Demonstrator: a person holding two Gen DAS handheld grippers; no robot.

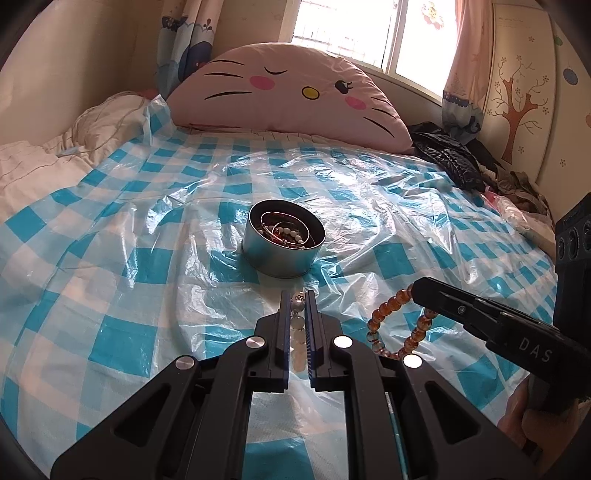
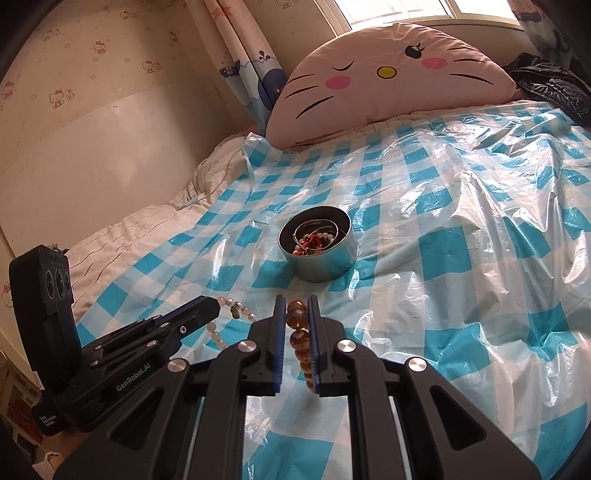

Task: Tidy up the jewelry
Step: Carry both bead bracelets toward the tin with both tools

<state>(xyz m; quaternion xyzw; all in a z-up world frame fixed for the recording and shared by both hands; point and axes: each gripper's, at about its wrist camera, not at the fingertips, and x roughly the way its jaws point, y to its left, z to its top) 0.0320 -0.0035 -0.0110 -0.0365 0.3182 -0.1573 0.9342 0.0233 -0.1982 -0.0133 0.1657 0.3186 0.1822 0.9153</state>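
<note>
A bed draped in a crinkled blue-and-white checked plastic sheet fills both views, with a large pink cat-face pillow propped at its head beneath a bright window. A dark jacket lies crumpled at the bed's edge beside the pillow. Near the middle of the sheet stands a round metal tin, open on top and already holding a tangle of white beads, red pieces and wire hoops. In front of the tin, the left claw is clenched on a string of pale, pearl-like beads, the white bracelet, which runs back between its blue-lined fingers. Just beside it, the right claw is clenched on an amber bracelet of glossy brown beads, its loop hanging clear of the sheet in the left wrist view. A hand grips the right tool's handle at the frame's lower edge.
</note>
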